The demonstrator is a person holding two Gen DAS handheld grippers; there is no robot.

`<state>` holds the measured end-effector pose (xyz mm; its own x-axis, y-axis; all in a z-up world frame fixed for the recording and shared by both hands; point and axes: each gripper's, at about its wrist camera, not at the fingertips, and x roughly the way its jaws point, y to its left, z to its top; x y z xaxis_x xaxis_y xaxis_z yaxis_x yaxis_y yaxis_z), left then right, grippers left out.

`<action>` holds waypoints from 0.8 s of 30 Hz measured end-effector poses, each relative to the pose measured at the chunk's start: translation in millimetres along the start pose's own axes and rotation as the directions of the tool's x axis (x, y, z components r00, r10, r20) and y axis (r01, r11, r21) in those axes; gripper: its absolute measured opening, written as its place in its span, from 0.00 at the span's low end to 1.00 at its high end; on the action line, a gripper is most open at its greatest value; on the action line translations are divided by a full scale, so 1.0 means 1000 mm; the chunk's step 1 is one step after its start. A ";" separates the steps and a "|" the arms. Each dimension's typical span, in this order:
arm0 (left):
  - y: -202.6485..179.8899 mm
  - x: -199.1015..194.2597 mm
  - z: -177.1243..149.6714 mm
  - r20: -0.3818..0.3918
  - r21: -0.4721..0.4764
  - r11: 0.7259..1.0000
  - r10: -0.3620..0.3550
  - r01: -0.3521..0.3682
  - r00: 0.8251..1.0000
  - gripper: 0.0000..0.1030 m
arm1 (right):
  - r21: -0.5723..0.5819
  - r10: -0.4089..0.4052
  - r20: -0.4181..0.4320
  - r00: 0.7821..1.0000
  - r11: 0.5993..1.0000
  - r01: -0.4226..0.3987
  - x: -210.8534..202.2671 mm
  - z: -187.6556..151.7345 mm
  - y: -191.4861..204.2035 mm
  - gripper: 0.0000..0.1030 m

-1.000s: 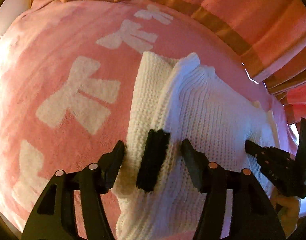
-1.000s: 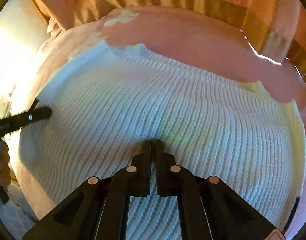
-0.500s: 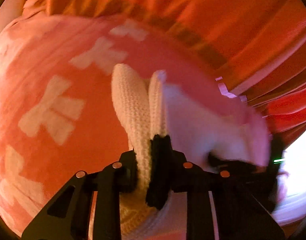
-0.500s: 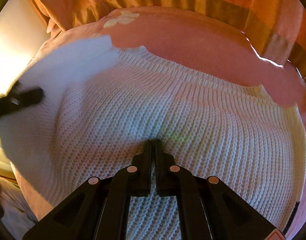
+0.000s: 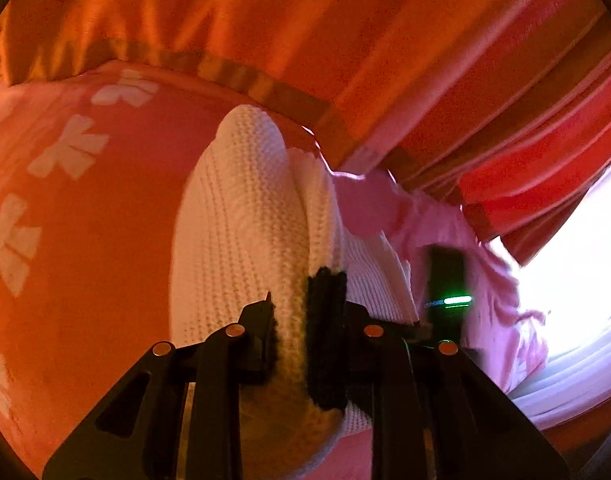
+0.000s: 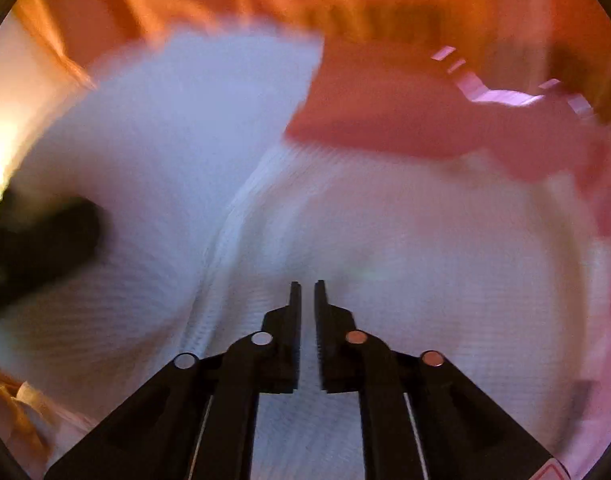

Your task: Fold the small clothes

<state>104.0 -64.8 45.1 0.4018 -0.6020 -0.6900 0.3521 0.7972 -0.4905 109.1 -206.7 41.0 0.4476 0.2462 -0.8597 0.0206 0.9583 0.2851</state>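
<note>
The white ribbed knitted garment (image 5: 241, 240) is clamped by the left hand-held gripper (image 5: 305, 320); the right hand-held gripper (image 6: 307, 300), nearly closed, may be pinching it. Slippage could undo the fold.

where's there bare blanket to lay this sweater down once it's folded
Bare pink blanket lies left of the white sweater, out to the bow prints. Right of it is crowded: the right gripper, rumpled pink fabric, the orange curtain close behind. The left gripper clamps the sweater.

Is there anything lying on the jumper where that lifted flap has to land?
Nothing visible: the flat part of the jumper looks bare. The left tongs grip the raised flap; the right tongs sit at its near edge.
</note>
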 end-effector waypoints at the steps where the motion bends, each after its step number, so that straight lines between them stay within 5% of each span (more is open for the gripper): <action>1: -0.009 0.004 0.000 -0.002 0.015 1.000 0.007 -0.007 1.000 0.21 | 0.006 -0.030 0.030 0.999 1.000 0.030 -0.015 -0.001 -0.010 0.15; 3: -0.032 0.011 0.001 -0.005 0.042 0.999 0.017 -0.017 1.000 0.21 | 0.048 -0.097 0.072 0.993 0.994 0.093 -0.042 -0.007 -0.040 0.23; 7: -0.078 0.039 -0.005 -0.048 0.093 0.995 0.027 -0.022 0.998 0.22 | 0.186 -0.116 0.060 0.991 0.977 0.103 -0.067 -0.032 -0.101 0.24; 11: -0.104 0.094 -0.030 -0.140 0.183 0.980 0.106 -0.079 0.984 0.31 | 0.233 -0.147 0.040 0.988 0.963 0.134 -0.079 -0.063 -0.131 0.24; 15: -0.106 0.100 -0.055 -0.198 0.223 0.974 0.081 -0.036 0.977 0.47 | 0.232 -0.136 0.054 0.989 0.965 0.120 -0.089 -0.071 -0.139 0.24; 16: -0.107 0.091 -0.057 -0.188 0.238 0.971 0.075 -0.029 0.979 0.60 | 0.232 -0.125 0.064 0.990 0.967 0.107 -0.093 -0.072 -0.138 0.27; 20: -0.104 0.029 -0.053 -0.077 0.310 0.951 0.025 0.000 0.997 0.87 | 0.247 -0.021 0.108 0.994 0.969 -0.006 -0.101 -0.069 -0.123 0.46; 22: -0.094 0.001 -0.052 0.045 0.356 0.932 0.048 -0.061 0.998 0.88 | 0.248 0.032 0.111 0.993 0.967 -0.059 -0.095 -0.064 -0.113 0.56; 24: -0.078 -0.012 -0.053 0.157 0.366 0.913 0.133 -0.183 0.979 0.88 | 0.247 0.086 0.094 0.992 0.963 -0.107 -0.084 -0.061 -0.102 0.63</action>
<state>27.4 -117.9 63.6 0.5725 -0.4900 -0.6574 0.5571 0.8207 -0.1267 15.0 -316.2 58.6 0.5301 0.3133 -0.7880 0.1923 0.8606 0.4715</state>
